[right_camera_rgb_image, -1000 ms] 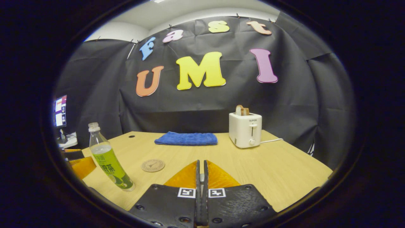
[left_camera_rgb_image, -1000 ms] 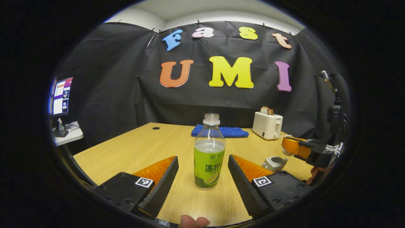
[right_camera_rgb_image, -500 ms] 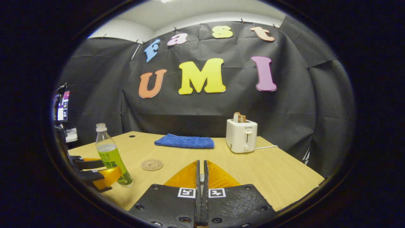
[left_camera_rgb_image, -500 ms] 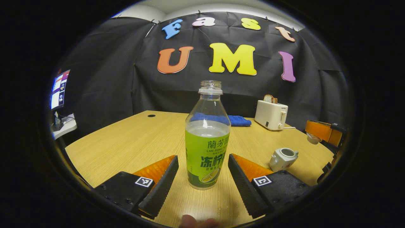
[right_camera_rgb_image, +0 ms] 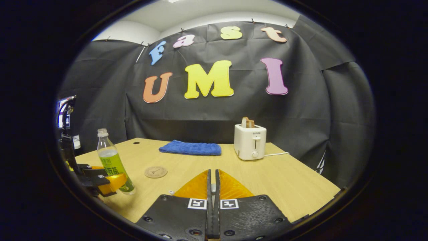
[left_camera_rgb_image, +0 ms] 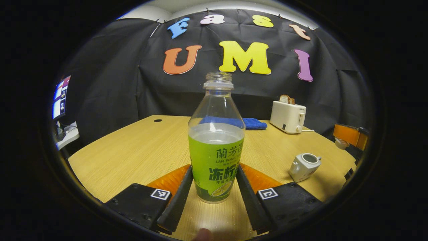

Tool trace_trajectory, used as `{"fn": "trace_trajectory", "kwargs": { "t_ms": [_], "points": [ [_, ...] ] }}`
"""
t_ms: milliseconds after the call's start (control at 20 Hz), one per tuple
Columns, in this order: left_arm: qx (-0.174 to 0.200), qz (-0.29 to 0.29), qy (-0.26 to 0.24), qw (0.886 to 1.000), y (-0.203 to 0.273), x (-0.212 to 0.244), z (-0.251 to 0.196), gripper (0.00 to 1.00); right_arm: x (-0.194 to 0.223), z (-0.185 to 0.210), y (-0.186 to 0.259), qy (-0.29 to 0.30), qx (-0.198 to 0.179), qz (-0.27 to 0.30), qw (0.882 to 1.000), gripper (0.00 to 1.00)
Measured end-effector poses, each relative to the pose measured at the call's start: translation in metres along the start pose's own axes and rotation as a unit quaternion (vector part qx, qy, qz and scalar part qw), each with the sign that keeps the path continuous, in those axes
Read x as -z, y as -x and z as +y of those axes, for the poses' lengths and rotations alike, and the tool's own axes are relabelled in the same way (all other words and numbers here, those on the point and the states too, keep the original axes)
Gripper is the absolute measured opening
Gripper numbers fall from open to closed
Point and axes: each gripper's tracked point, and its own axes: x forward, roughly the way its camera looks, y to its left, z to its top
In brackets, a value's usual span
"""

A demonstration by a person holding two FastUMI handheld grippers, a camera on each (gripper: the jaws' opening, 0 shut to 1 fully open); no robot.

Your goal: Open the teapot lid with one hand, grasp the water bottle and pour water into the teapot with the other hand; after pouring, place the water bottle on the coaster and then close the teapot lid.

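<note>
Left gripper (left_camera_rgb_image: 214,190), bottom centre of left gripper view: fingers pressed on both sides of water bottle (left_camera_rgb_image: 216,147), low on label; bottle uncapped, upright on table (left_camera_rgb_image: 133,157). We squeeze firm, lift straight, keep neck level. Teapot (left_camera_rgb_image: 303,164), lower right, lid off. Right gripper (right_camera_rgb_image: 212,187) pressed together, apparently pinching lid (left_camera_rgb_image: 341,143) at right edge. Coaster (right_camera_rgb_image: 155,172) left of centre.
</note>
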Motion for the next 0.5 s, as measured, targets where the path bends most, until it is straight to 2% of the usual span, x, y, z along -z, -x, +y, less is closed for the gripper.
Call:
{"fn": "trace_trajectory", "kwargs": {
  "t_ms": [150,350,450,500],
  "points": [
    [-0.016,0.007,-0.04,0.999,0.003,-0.008,0.008,0.78,-0.001,-0.008,0.0,0.002,0.001,-0.002,1.0,0.0],
    [-0.039,0.009,-0.128,0.991,0.011,-0.023,0.018,0.77,-0.003,-0.019,0.002,-0.003,0.001,-0.005,1.0,0.0],
    [-0.045,0.012,-0.199,0.979,0.014,-0.03,0.02,0.76,-0.003,-0.026,0.004,-0.002,0.001,-0.006,1.0,0.0],
    [-0.052,0.015,-0.246,0.968,0.016,-0.032,0.022,0.76,-0.003,-0.031,0.005,-0.001,0.001,-0.006,1.0,0.0]
  ]
}}
